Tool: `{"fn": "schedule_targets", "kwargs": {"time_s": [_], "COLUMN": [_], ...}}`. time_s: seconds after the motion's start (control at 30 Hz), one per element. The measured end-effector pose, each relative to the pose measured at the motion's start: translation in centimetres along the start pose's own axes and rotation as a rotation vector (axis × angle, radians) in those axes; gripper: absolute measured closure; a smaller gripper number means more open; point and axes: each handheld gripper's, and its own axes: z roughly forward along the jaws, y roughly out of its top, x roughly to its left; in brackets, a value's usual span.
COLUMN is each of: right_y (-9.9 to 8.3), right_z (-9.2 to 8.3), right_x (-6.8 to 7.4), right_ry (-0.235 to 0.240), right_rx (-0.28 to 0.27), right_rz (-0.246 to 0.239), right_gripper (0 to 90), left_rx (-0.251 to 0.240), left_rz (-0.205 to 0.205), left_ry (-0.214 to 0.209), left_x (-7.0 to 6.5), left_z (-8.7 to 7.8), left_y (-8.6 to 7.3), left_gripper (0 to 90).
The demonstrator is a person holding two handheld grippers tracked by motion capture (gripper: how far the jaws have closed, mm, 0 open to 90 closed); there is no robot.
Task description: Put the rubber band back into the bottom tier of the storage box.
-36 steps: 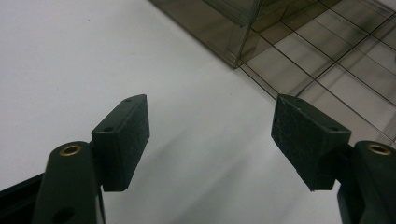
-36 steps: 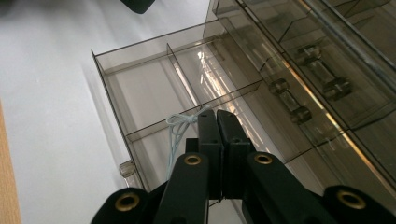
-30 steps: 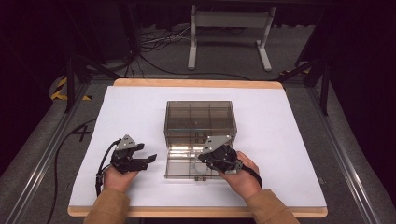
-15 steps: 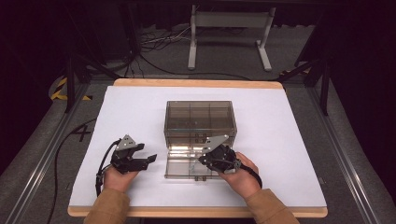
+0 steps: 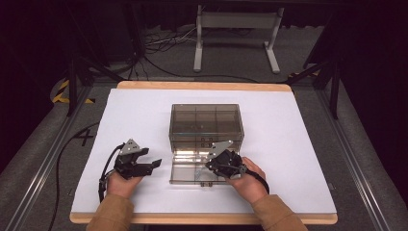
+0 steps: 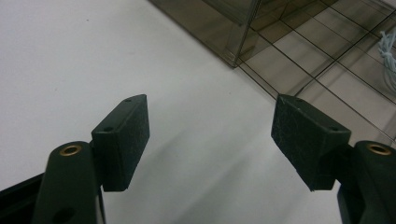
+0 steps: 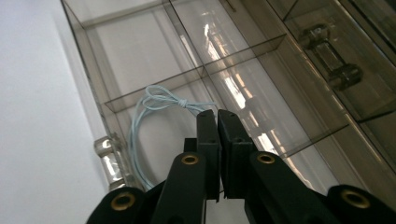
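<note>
A smoky clear drawer box (image 5: 206,122) stands mid-table with its bottom drawer (image 5: 185,174) pulled out toward me. A light blue knotted cord (image 7: 154,95) lies in the drawer's front compartment (image 7: 140,60); it is also seen as a cord (image 6: 387,46) at the far right of the left gripper view. My right gripper (image 5: 210,166) hangs over the drawer, jaws shut (image 7: 217,112). One strand runs up to the tips and vanishes behind them; whether it is pinched I cannot tell. My left gripper (image 5: 155,167) rests left of the drawer, open and holding nothing (image 6: 210,105).
White paper covers the table (image 5: 288,144), with bare room left and right of the box. The open drawer has a clear knob (image 7: 105,149) on its front; the shut drawer above has a clear bar handle (image 7: 329,56). A metal stand (image 5: 235,38) is on the floor behind.
</note>
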Motion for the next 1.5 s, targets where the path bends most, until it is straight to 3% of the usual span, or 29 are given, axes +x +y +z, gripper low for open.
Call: {"fn": "schedule_targets", "kwargs": {"time_s": [0.13,0.27,0.6,1.03,1.23,1.5], "right_y": [-0.1,0.0,0.0,-0.4,-0.4,-0.1], "right_z": [0.0,-0.2,-0.8,-3.1,-3.7,-3.7], "right_x": [-0.1,0.0,-0.1,-0.7,-0.4,0.4], "right_ry": [-0.014,-0.029,-0.018,0.052,0.114,0.175], "right_rx": [-0.006,-0.019,-0.026,-0.082,-0.086,-0.048], "right_rz": [-0.004,-0.005,-0.009,0.027,-0.013,-0.080], "right_gripper": [79.1,78.0,89.6,90.0,90.0,90.0], "left_rx": [0.000,-0.001,-0.001,-0.018,-0.024,-0.023], "left_rz": [0.000,0.002,0.001,-0.020,-0.024,-0.024], "left_ry": [0.000,0.002,0.001,-0.023,-0.022,-0.027], "left_x": [0.0,0.0,0.1,0.5,0.6,0.6], "left_z": [0.0,0.0,0.0,-0.1,0.0,-0.1], "left_y": [0.0,0.0,0.0,0.5,0.6,0.7], "left_gripper": [28.6,28.6,28.6,28.5,28.6,28.6]}}
